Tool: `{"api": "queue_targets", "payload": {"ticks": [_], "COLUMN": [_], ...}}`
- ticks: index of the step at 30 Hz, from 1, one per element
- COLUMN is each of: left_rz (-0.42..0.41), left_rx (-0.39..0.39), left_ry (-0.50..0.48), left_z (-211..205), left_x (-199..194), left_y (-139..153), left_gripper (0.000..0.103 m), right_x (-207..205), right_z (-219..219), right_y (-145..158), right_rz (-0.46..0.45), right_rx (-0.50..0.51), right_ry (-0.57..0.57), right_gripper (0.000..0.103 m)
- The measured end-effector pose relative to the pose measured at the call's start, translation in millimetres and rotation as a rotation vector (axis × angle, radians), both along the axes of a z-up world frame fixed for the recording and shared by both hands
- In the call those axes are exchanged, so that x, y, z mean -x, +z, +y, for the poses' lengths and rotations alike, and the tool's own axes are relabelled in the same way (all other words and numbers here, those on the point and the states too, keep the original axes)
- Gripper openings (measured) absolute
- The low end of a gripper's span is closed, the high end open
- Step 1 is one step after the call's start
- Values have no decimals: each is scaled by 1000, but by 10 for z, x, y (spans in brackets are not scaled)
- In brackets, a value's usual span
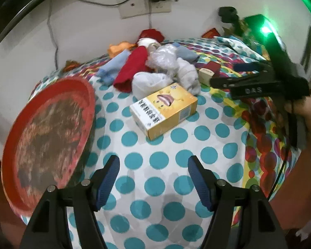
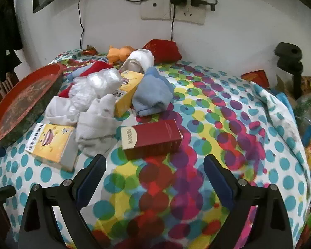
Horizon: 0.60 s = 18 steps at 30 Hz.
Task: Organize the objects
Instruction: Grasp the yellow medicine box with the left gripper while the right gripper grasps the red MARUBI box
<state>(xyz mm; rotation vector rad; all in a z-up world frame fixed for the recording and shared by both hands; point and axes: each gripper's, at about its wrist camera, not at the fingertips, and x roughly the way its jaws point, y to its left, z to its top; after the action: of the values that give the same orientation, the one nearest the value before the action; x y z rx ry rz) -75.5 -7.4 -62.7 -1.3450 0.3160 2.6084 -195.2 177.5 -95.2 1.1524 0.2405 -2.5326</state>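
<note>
While both sets of tongs hang wide and empty over the dotted bench (image 2: 228, 95), you look to be at the very start, choosing a first pick. The yellow box (image 1: 163, 110) sits mid-frame ahead of your left tongs (image 1: 153, 178); the red box (image 2: 153, 139) lies just beyond your right tongs (image 2: 154, 178). Each wants a short reach and a squeeze across its narrow sides. The tray (image 1: 47, 137) waits at left. White cloths (image 2: 95, 122) crowd both boxes.
</note>
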Motion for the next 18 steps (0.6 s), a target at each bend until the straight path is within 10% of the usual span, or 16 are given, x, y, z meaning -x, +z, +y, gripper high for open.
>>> {"api": "queue_targets", "payload": {"ticks": [9,12,18], "left_rz": [32,25,-5], "left_rx": [61,104,150], "left_ry": [-145,-214,-255], "left_z": [39,101,161], "left_x": [182,238,437], "left_y": [74,57,-23], "left_gripper": [70,70,70], "right_x": [263,331,358], "right_z": [-46,-58,-36], "right_y": [-92,-133,-145], "right_rz": [-28,-57,-71], "right_rx": [16,25,56], "right_ry": [36,44,50], "right_gripper": [90,61,62]}}
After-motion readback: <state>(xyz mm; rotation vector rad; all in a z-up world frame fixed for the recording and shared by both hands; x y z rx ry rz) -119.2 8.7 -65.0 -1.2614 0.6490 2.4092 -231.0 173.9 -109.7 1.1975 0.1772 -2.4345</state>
